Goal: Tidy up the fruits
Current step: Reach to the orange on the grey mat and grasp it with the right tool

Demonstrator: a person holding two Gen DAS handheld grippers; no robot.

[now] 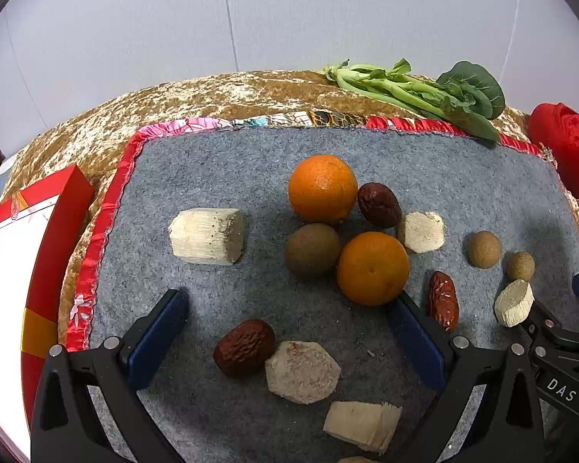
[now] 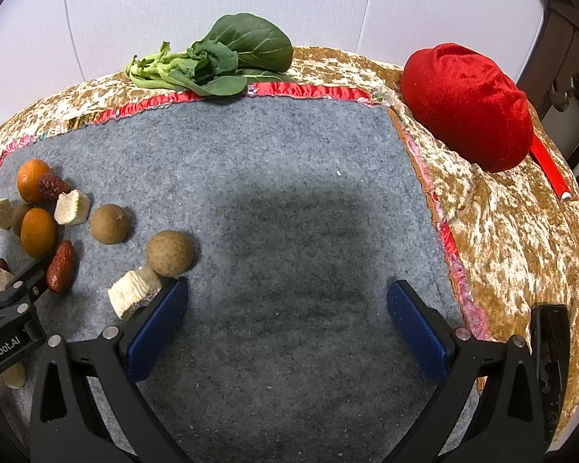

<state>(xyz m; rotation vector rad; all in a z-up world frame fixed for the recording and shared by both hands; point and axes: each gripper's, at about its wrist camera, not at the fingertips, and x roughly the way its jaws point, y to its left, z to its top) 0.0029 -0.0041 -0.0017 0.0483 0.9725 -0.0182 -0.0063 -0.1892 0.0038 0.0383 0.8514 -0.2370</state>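
Between the wide-open left gripper point(image 1: 287, 332) fingers lies 1 red date point(image 1: 244, 347); lower squarely over it, then close gently. Right gripper point(image 2: 287, 316) also gapes, empty.

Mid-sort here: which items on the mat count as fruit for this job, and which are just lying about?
For the job: two round oranges, three wrinkled red dates, three round brown longans.

Lying about: pale cut stalk chunks, leafy green vegetable, red velvet pouch, red box.
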